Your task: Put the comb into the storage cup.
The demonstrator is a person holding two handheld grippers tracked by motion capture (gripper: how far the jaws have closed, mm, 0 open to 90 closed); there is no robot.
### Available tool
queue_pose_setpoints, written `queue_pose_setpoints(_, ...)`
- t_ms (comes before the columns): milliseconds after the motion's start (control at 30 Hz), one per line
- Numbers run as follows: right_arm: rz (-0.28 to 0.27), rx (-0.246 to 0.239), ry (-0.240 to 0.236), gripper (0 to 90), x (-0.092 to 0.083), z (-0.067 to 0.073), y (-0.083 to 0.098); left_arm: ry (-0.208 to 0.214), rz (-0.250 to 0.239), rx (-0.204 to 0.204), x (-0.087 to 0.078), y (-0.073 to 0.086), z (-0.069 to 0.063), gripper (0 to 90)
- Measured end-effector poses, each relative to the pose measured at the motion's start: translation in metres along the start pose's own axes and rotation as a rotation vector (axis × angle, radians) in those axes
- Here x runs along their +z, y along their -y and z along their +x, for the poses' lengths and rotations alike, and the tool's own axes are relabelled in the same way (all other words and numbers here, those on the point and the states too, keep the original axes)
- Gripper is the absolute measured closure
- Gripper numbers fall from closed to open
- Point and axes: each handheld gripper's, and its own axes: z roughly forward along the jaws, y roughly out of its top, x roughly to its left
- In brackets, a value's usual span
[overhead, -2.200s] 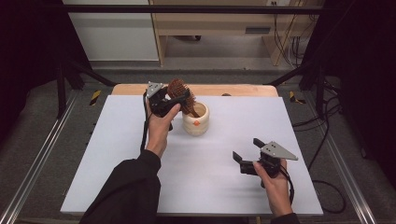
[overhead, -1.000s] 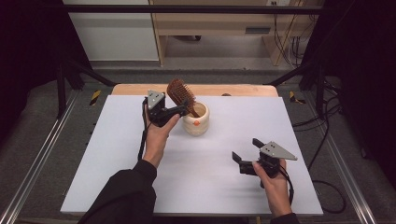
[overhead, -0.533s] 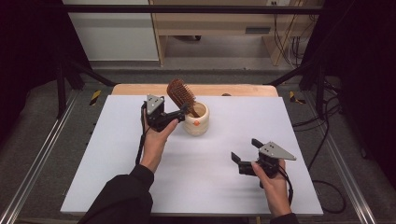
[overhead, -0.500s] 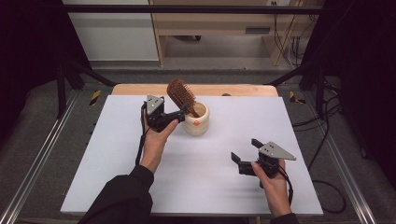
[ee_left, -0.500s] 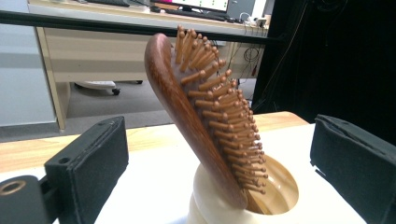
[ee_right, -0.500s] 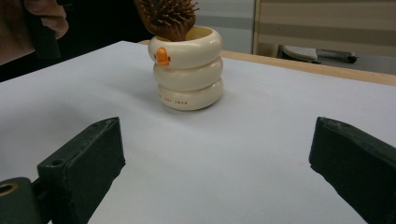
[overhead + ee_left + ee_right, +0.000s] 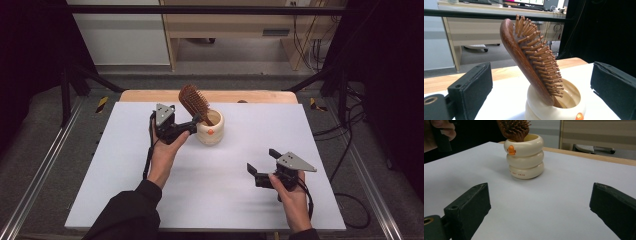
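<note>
1. Near right of the worktop [image 7: 210,200]: my right hand-held gripper [image 7: 259,175] hovers idle, jaws wide, nothing between them, well apart from the cup [image 7: 525,157].
2. Mid-left: my left hand-held gripper [image 7: 192,125] sits just beside the cup, jaws spread wide either side of the hairbrush [image 7: 529,57]; I see no contact with it.
3. Far centre: the cream ringed cup stands upright; the wooden hairbrush stands handle-down inside it, head tilted left, leaning on the rim.
4. Judgement: placing the brush in the cup looks done. Left: back the left hand-held gripper away without tipping anything.
</note>
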Motion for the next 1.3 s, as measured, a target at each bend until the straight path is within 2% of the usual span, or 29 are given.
queue_pose_setpoints(533, 0.001, -0.005, -0.001, 3.5, 0.001, 0.000, 0.000, 0.020, -0.008, 0.017, -0.020, -0.013, 0.001, 4.0)
queue_pose_setpoints(833, 0.000, -0.002, -0.003, 3.5, 0.001, 0.001, 0.000, 0.032, -0.021, 0.017, -0.033, -0.029, 0.001, 3.6)
queue_pose_setpoints(1133, -0.001, 0.004, -0.001, 3.7, 0.000, 0.001, 0.000, 0.073, -0.025, 0.033, -0.042, -0.034, -0.005, 3.1)
queue_pose_setpoints(1300, -0.003, -0.008, 0.005, 4.0, -0.001, 0.000, -0.001, 0.095, -0.025, 0.045, -0.050, -0.037, -0.003, 2.9)
